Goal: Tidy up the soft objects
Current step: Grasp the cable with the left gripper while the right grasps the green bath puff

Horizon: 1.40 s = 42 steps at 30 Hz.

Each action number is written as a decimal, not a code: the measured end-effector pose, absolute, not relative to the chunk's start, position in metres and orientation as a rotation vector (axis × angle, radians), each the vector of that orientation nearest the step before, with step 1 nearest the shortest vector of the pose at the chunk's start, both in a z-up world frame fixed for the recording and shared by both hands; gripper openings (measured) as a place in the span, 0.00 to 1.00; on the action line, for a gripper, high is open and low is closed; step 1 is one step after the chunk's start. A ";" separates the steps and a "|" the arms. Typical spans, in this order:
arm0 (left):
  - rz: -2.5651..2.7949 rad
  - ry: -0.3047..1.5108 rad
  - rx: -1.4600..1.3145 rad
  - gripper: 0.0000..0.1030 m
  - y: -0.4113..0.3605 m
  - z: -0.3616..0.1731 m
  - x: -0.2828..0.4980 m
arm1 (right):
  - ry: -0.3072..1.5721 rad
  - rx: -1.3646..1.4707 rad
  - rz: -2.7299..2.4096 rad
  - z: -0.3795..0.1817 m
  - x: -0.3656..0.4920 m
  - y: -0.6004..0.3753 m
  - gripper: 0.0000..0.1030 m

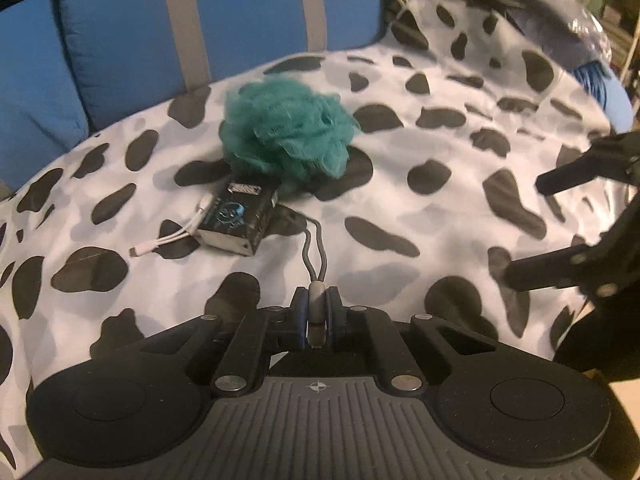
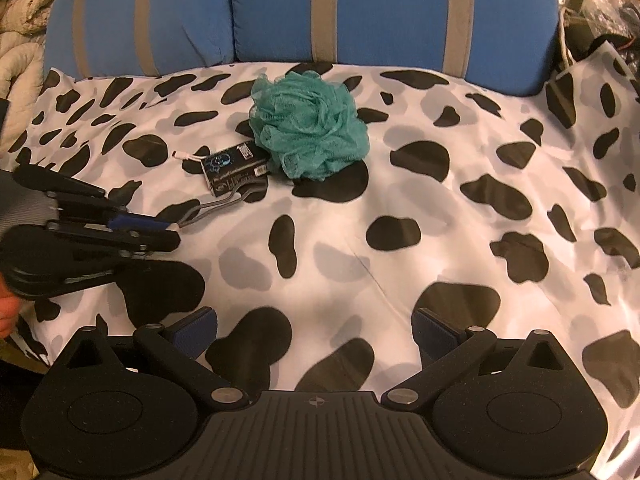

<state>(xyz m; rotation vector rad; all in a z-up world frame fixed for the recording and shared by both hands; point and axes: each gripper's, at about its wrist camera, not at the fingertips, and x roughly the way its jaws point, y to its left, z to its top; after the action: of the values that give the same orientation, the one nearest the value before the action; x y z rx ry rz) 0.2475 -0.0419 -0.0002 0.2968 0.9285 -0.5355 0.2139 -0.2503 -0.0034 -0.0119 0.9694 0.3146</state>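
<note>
one teal mesh bath sponge (image 2: 310, 126), a puffy ruffled ball of netting, sits on a smooth sheet (image 2: 400, 208) that is white with black and grey blotches like cowhide. just in front of the sponge, touching its lower edge, lies one small black box (image 2: 234, 164) with glossy printed sides and a pale end flap. beside the box a thin white cable (image 1: 168, 236) with a small flat plug trails over the sheet. a second cable, grey and braided (image 1: 316, 256), comes out from beside the box in two strands that meet at a pale oblong plug. the left gripper (image 1: 316, 306) has its jaws closed on that plug, dark blue ribbed pads pressing either side, the strands lifted off the sheet. the right gripper (image 2: 314, 330) hovers low over the sheet with its jaws wide open and nothing between them. behind the sheet stand blue cushions (image 2: 280, 12) with flat grey stripes, soft and rounded
</note>
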 end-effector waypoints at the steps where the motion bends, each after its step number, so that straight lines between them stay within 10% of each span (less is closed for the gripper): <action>1: -0.531 0.923 0.289 0.09 -0.039 0.002 0.246 | 0.965 -0.015 0.316 -0.003 0.215 -0.249 1.00; 27: -0.380 0.868 0.089 0.09 0.030 0.040 0.248 | 0.734 -0.033 0.294 -0.003 0.303 -0.209 0.99; 42: -0.385 0.872 0.088 0.09 0.030 0.041 0.252 | 0.736 -0.113 0.260 -0.034 0.341 -0.176 0.83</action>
<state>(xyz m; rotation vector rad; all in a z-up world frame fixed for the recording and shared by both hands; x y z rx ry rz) 0.2522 0.0299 0.0410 0.0876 0.8715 -0.3851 0.3414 -0.1762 -0.0341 -0.1135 0.7361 0.2603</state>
